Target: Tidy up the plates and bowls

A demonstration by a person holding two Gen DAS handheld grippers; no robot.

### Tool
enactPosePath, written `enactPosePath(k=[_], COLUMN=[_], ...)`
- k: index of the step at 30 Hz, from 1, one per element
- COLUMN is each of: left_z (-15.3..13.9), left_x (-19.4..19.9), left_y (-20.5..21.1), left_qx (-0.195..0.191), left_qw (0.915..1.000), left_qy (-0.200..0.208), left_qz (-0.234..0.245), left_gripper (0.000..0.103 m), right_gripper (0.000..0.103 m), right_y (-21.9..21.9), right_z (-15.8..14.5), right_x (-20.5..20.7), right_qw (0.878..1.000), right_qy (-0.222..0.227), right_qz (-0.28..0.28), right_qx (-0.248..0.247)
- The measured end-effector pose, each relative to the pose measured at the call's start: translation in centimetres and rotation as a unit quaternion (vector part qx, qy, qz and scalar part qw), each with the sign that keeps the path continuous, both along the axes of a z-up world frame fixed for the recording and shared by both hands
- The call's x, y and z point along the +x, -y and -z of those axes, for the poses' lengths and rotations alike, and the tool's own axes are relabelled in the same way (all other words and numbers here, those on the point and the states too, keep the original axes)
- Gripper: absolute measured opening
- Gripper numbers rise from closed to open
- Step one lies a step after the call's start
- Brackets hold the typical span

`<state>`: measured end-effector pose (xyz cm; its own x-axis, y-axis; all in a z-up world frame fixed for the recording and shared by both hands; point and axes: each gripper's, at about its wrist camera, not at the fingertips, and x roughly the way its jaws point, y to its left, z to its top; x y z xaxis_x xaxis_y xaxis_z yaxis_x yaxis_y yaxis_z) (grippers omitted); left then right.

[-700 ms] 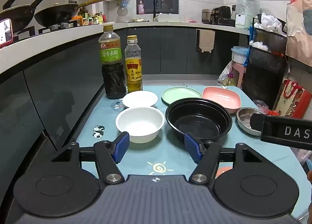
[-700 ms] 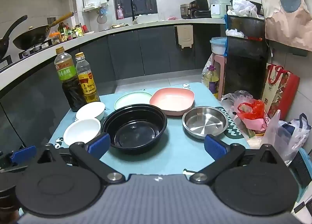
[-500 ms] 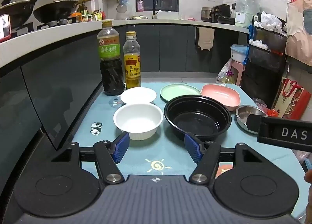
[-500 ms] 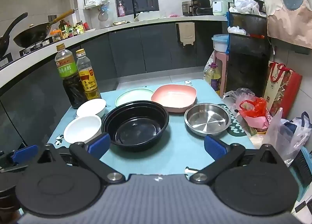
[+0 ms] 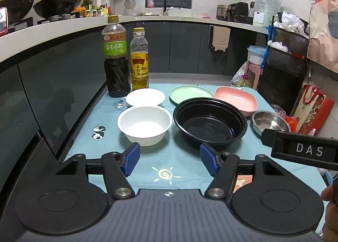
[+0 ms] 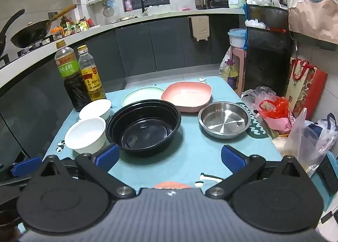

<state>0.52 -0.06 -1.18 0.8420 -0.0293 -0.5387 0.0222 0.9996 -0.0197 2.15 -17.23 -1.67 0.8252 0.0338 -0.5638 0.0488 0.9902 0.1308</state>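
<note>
Counting two white bowls point(image 5: 145, 125), one black bowl point(image 5: 210, 122), one steel bowl point(image 6: 224, 120), one green plate point(image 5: 191, 95), one pink dish point(image 6: 187, 96), two bottles point(image 5: 116, 56).

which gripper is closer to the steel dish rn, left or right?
Right. The right gripper hangs open with the steel dish just beyond its right-hand pad. The left gripper, also open, faces the white bowl and black bowl.

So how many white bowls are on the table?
2. The larger white bowl sits at the near left, beside the black bowl. The smaller white bowl is right behind it, in front of the two bottles. None looks hidden.
</note>
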Motion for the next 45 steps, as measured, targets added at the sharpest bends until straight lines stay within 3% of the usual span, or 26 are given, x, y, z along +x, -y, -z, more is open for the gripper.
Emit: enactPosePath(k=[45], left_z=[1.2], left_x=[0.8], left_y=[0.1], left_qx=[0.006], left_qw=[0.9994], left_qy=[-0.033], left_qz=[-0.011], left_gripper=[0.060], right_gripper=[0.046], right_y=[0.2], right_z=[0.8], right_x=[0.4], right_qw=[1.000], right_qy=[-0.022], right_qz=[-0.012], right_qx=[0.003])
